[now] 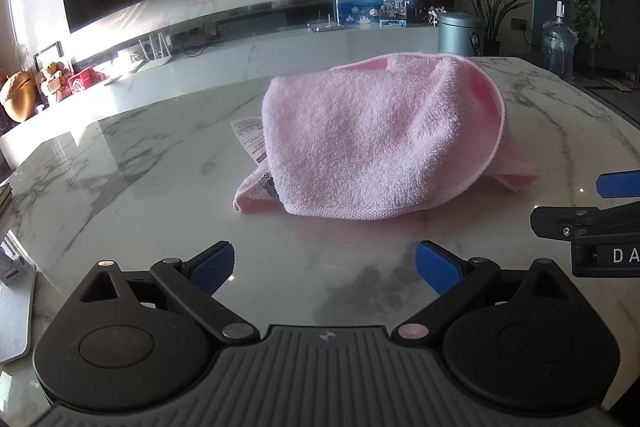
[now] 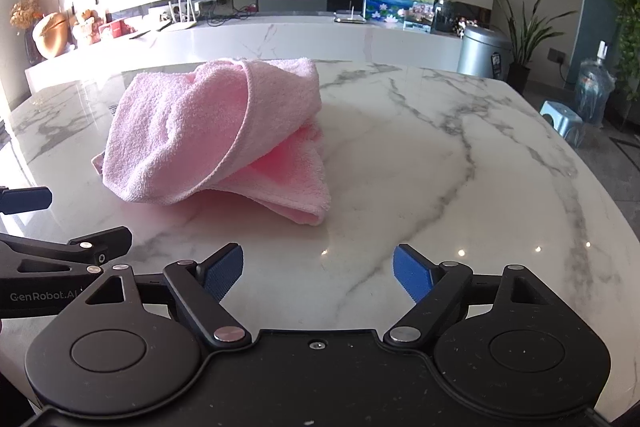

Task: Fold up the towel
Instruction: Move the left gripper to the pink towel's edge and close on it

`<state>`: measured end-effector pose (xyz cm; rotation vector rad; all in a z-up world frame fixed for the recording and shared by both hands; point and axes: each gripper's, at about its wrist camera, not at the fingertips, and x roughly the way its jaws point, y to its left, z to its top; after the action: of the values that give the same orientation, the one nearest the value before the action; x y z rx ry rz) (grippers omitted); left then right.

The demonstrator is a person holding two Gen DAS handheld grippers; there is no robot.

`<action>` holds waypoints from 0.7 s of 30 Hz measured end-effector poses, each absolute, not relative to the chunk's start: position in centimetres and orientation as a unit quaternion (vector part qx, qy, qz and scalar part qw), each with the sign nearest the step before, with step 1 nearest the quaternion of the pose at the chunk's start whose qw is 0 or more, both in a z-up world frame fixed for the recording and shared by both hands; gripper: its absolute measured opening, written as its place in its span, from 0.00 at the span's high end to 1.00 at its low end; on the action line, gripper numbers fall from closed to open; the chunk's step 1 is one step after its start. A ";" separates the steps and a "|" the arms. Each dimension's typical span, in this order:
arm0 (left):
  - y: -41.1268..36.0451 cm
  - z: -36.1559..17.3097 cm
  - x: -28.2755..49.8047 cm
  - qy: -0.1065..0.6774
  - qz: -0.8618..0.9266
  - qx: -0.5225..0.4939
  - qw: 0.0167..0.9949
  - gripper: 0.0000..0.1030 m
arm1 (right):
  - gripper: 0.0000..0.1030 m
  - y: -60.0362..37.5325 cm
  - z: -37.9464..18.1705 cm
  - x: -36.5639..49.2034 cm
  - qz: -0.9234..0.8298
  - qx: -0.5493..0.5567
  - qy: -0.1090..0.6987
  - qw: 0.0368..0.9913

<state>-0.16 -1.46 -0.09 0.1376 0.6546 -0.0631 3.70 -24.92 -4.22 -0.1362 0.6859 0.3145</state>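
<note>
Towel (image 1: 380, 139), pink and fluffy, lies in a loose heap on the marble table (image 1: 120, 187), roughly in the middle of the slab and ahead of both grippers. It is bunched rather than flat: an upper flap curls over a lower layer, and the hollow between them falls into pink shadow, so how many layers lie inside cannot be told. From the right wrist view the same towel (image 2: 200, 135) sits ahead and to the left, with its folded lower edge nearest the camera. A printed paper label (image 1: 250, 139) pokes out from under the towel's left side in the left wrist view; most of it is covered and its text is too small to read.

Left gripper (image 1: 324, 267) hovers over bare tabletop short of the towel, its blue pads (image 1: 212, 271) spread wide with nothing between them and nothing touched. Right gripper (image 2: 318, 269) also stands open over the marble table (image 2: 440, 167), holding nothing, its pads well clear of the cloth. Each gripper shows at the edge of the other's view, cut off by the frame, so only one blue fingertip and part of the black linkage can be seen there.
</note>
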 end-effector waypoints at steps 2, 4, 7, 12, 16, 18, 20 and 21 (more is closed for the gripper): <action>-1.9 0.0 -0.1 0.316 -0.035 0.080 0.945 0.05 | 0.23 -24.6 -4.2 4.1 0.159 -0.080 0.336 0.925; -2.4 0.1 0.1 0.311 -0.045 0.093 0.945 0.05 | 0.26 -24.2 -4.2 4.5 0.164 -0.094 0.336 0.923; -3.3 0.2 0.3 0.298 -0.059 0.119 0.945 0.05 | 0.31 -23.8 -4.1 5.1 0.172 -0.111 0.334 0.920; -4.2 0.0 1.2 0.289 -0.070 0.148 0.943 0.07 | 0.44 -23.5 -4.5 6.4 0.182 -0.125 0.348 0.911; -4.6 -0.3 2.0 0.289 -0.080 0.162 0.940 0.17 | 0.53 -23.8 -4.6 7.6 0.183 -0.112 0.355 0.910; -4.9 -0.5 2.5 0.291 -0.085 0.166 0.938 0.25 | 0.57 -23.8 -4.8 8.2 0.185 -0.105 0.360 0.908; -5.3 -0.7 2.9 0.293 -0.095 0.171 0.936 0.32 | 0.63 -23.8 -4.9 8.7 0.190 -0.097 0.364 0.907; -5.3 -0.7 3.0 0.293 -0.098 0.172 0.935 0.33 | 0.69 -23.8 -4.9 8.7 0.193 -0.093 0.365 0.906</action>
<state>3.00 -5.30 -0.70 0.3515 0.5989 -0.1993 8.71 -23.78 -4.91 -0.1927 0.7535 0.3996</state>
